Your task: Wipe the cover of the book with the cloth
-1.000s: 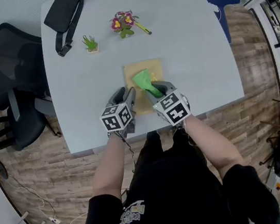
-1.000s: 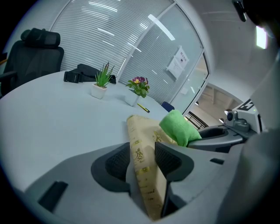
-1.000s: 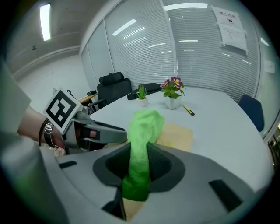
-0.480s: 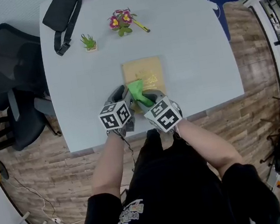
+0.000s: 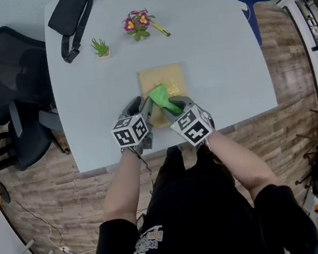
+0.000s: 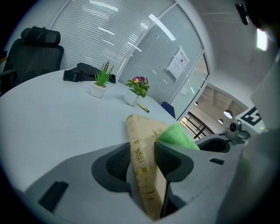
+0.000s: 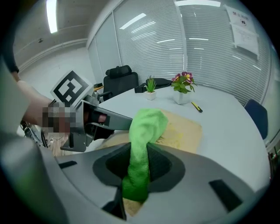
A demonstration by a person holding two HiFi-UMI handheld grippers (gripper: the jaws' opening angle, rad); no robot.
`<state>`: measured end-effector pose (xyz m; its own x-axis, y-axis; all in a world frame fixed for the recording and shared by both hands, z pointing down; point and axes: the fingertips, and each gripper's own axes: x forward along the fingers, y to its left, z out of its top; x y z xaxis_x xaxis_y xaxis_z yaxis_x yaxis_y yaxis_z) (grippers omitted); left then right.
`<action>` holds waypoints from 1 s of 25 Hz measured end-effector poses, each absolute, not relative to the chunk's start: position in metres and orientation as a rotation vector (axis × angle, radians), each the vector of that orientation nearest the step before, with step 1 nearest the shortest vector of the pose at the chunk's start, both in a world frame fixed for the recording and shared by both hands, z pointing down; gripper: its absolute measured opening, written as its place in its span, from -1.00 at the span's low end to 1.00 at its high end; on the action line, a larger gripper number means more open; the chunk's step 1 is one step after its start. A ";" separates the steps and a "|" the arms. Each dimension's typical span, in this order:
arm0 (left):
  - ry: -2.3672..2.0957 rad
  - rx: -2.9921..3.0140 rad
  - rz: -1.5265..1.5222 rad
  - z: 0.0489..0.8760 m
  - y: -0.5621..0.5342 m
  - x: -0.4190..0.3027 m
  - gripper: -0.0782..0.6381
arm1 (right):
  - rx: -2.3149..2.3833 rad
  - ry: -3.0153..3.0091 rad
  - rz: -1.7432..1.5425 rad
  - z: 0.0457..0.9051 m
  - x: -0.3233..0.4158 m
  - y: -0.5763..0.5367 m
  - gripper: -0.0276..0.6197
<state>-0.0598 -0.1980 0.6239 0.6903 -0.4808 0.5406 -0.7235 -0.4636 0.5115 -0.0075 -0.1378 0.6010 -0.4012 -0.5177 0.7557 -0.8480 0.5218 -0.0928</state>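
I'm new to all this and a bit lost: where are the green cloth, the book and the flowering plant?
green cloth (image 5: 162, 96), head view, its bunched top.
book (image 5: 169, 74), head view, bare far cover.
flowering plant (image 5: 138, 23), head view, pink blooms.

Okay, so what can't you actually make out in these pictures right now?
- Title on the book: too small in the head view, blurred and partly behind the cloth in the right gripper view.
- Book's near edge: hidden in the head view behind the left gripper and right gripper.
- Where the cloth meets the cover: hidden under the cloth itself.
- Paper notice in the background: too small to read.
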 end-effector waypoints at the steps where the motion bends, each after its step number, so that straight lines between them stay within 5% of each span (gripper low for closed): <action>1: -0.918 2.151 0.415 0.624 -0.198 -0.060 -0.30 | 1.124 -2.076 0.627 0.602 -0.001 -0.139 -0.60; 15: -0.922 2.146 0.407 0.624 -0.198 -0.060 -0.30 | 1.383 -1.961 0.767 0.607 0.084 -0.152 -0.60; 25: -0.929 2.141 0.405 0.625 -0.198 -0.060 -0.30 | 1.381 -1.968 0.620 0.595 0.065 -0.145 -0.61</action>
